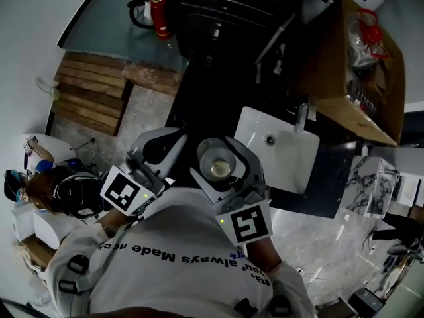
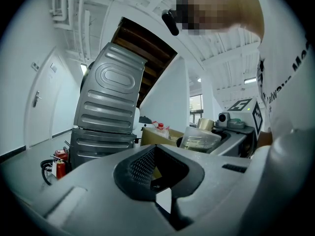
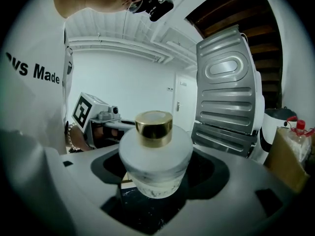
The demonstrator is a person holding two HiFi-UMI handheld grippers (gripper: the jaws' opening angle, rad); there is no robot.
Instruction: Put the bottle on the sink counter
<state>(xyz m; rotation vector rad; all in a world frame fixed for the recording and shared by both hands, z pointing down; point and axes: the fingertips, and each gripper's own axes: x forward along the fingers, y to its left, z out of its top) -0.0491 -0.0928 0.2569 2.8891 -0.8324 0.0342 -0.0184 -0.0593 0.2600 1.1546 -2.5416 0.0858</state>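
A squat frosted glass bottle (image 3: 155,154) with a gold cap stands upright between the jaws of my right gripper (image 3: 155,183), which is shut on it. From the head view I look down on the cap of the bottle (image 1: 219,168) in the right gripper (image 1: 222,172), held close to the person's chest, left of the white sink basin (image 1: 278,152). The dark sink counter (image 1: 328,177) surrounds the basin. My left gripper (image 1: 161,152) is beside it, raised and shut on nothing. The left gripper view shows the left gripper (image 2: 157,173) and the bottle (image 2: 199,137) off to its right.
A tap (image 1: 301,118) stands behind the basin. An open cardboard box (image 1: 361,78) of items sits at the back right. A dark appliance (image 1: 225,12), a red fire extinguisher (image 1: 159,5) and a wooden pallet (image 1: 93,91) lie on the floor beyond. A ribbed metal panel (image 2: 110,97) leans upright.
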